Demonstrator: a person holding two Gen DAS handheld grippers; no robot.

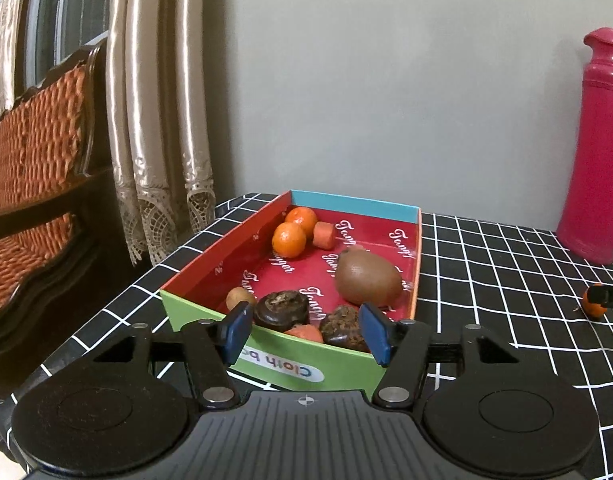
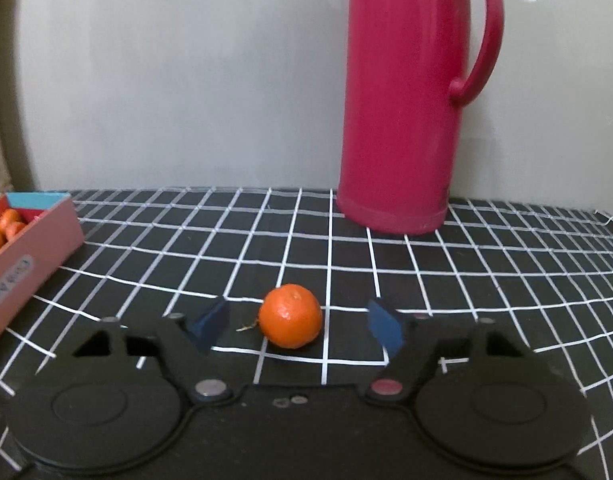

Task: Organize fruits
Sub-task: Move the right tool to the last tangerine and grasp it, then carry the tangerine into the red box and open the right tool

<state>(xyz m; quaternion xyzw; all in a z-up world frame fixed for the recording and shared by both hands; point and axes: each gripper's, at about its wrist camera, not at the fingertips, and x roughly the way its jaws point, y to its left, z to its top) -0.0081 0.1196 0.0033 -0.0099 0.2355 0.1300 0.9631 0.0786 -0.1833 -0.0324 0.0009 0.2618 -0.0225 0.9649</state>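
Note:
A shallow colourful cardboard box [image 1: 290, 364] sits on the black grid tablecloth. It holds two small oranges [image 1: 289, 239], a carrot piece [image 1: 324, 235], a brown oval fruit [image 1: 368, 278], two dark wrinkled fruits [image 1: 282, 310] and a small tan ball [image 1: 239, 298]. My left gripper [image 1: 306, 332] hovers open over the box's near wall, with nothing between its blue pads. Another small orange [image 2: 290, 316] lies on the cloth between the pads of my right gripper [image 2: 298, 326]. Those pads stand apart from it on both sides, so the gripper is open. The box's pink side [image 2: 30, 248] shows at far left.
A tall pink flask [image 2: 410, 92] with a handle stands at the back by the grey wall, right of the box [image 1: 594, 152]. Left of the table are beige curtains [image 1: 158, 120] and a dark wooden sofa [image 1: 34, 140]. The table's left edge runs close to the box.

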